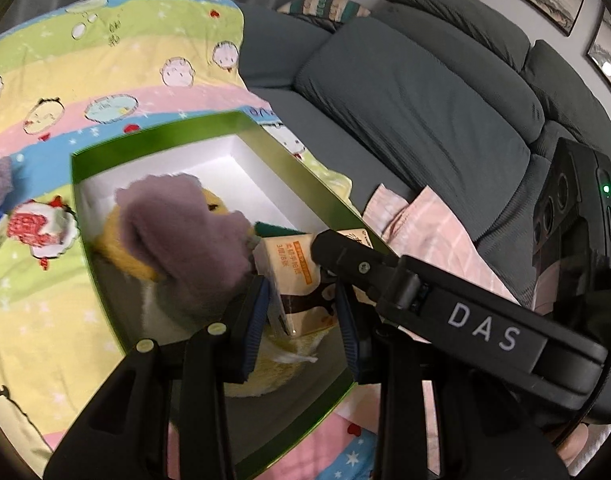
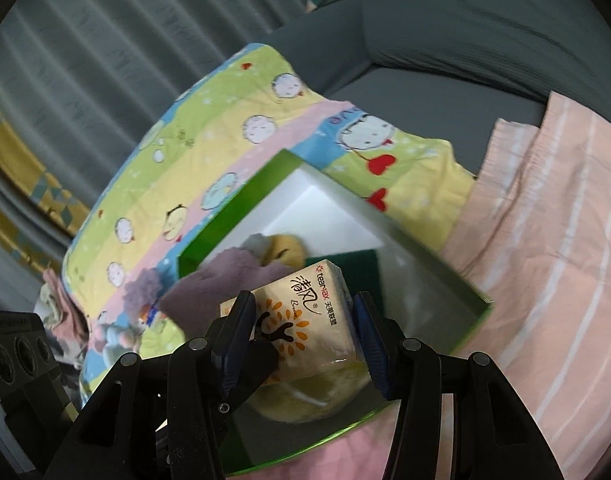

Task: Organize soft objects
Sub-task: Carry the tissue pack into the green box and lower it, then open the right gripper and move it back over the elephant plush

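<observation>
Right gripper: jaws wide, the tissue pack sitting between the blue pads. The left pad looks to touch the pack's side; the right pad stands just clear of it. So the pack is bracketed, not clamped. In the left wrist view the right gripper's finger reaches across over that same pack.

Left gripper: jaws also apart, the lower end of the tissue pack showing between its pads; whether either pad touches cannot be told.

Handling, as a judgement: the pack is light, soft and squashy, with a slick plastic wrap. A hold across its two long sides near mid-length should do, with only mild squeeze; pinching a corner would likely let it slide or buckle.

The pack lies inside the green box, tilted, resting on the yellow plush toy. A purple fuzzy cloth drapes over the plush just beside it. The box sits on a cartoon-print quilt, with a pink striped cloth alongside and a grey sofa behind.
</observation>
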`<state>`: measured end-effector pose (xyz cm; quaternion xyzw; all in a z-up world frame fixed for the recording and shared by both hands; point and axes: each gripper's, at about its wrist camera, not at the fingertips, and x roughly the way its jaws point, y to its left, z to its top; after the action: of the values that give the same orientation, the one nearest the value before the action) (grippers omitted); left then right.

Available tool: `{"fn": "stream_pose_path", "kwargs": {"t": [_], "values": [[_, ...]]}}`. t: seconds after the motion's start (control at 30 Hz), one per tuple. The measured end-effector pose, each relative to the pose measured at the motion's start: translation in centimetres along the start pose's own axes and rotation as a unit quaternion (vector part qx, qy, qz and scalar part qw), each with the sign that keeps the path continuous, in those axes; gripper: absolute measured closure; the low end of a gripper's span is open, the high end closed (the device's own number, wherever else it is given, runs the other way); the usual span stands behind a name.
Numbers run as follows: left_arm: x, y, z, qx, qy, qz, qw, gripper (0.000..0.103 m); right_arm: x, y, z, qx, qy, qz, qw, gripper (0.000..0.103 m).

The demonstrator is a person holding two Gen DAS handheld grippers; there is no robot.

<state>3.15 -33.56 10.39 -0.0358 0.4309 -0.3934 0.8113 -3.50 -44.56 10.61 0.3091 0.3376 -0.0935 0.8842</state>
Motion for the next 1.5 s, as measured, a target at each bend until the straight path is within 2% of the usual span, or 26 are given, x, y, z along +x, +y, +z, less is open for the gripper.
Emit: {"fn": "stream_pose_path", "kwargs": {"t": [0.2, 0.4, 0.6, 0.67, 0.7, 0.73, 0.83, 0.9, 1.03, 1.17, 1.27, 1.33, 1.5], "values": [[1.5, 0.0, -0.2, -0.008, 0.022, -0.004, 0.9997, 0.072, 1.1, -1.6, 0.4, 0.013, 0.019, -0.023, 0.999, 0.049], [2.7, 1.4, -0.4, -0.056, 0.044, -0.033, 0.9969, 0.07, 1.8, -1.5, 0.5, 0.009, 0.021, -0.051, 0.998, 0.049], [1.3, 1.4, -0.8, -0.067, 0.037, -0.017, 0.9969, 0.066, 2.0, -1.1, 0.5, 0.006, 0.019, -0.056, 0.998, 0.049], [0.1, 1.2, -1.1, -0.059, 0.033, -0.004, 0.9977, 0.052, 1.8, -0.9, 0.3, 0.005, 0.016, -0.054, 0.998, 0.045], [-1.0, 1.0, -1.3, -0.048, 0.022, 0.002, 0.9986, 0.045, 1.5, -0.6, 0.2, 0.003, 0.011, -0.056, 0.998, 0.035], [-2.1, 0.8, -1.6, -0.036, 0.01, 0.008, 0.9993, 0.032, 1.2, -0.4, 0.2, 0.0, 0.004, -0.058, 0.998, 0.026], [-6.1, 0.8, -2.4, -0.007, -0.044, 0.028, 0.9986, 0.025, -0.4, 0.7, 0.0, -0.025, -0.034, -0.065, 0.997, 0.021], [-8.5, 1.6, -3.1, -0.012, -0.068, 0.039, 0.9968, 0.02, -1.4, 1.3, -0.1, -0.028, -0.054, -0.055, 0.997, 0.016], [-13.4, 5.8, -5.5, -0.067, -0.102, 0.056, 0.9909, 0.017, -2.9, 2.9, -0.7, -0.033, -0.082, -0.014, 0.996, 0.014], [-16.7, 11.2, -8.3, -0.121, -0.105, 0.106, 0.9813, 0.017, -3.0, 5.0, -1.7, -0.057, -0.077, 0.016, 0.995, 0.011], [-18.7, 15.0, -10.8, -0.146, -0.101, 0.165, 0.9701, 0.016, -2.5, 7.0, -2.8, -0.078, -0.067, 0.03, 0.994, 0.01], [-19.8, 17.9, -12.7, -0.164, -0.099, 0.207, 0.9593, 0.016, -2.1, 8.7, -3.6, -0.098, -0.057, 0.038, 0.993, 0.01], [-21.9, 22.9, -15.8, -0.217, -0.11, 0.238, 0.9402, 0.016, -0.1, 12.8, -6.2, -0.134, -0.026, 0.063, 0.989, 0.01]]}}
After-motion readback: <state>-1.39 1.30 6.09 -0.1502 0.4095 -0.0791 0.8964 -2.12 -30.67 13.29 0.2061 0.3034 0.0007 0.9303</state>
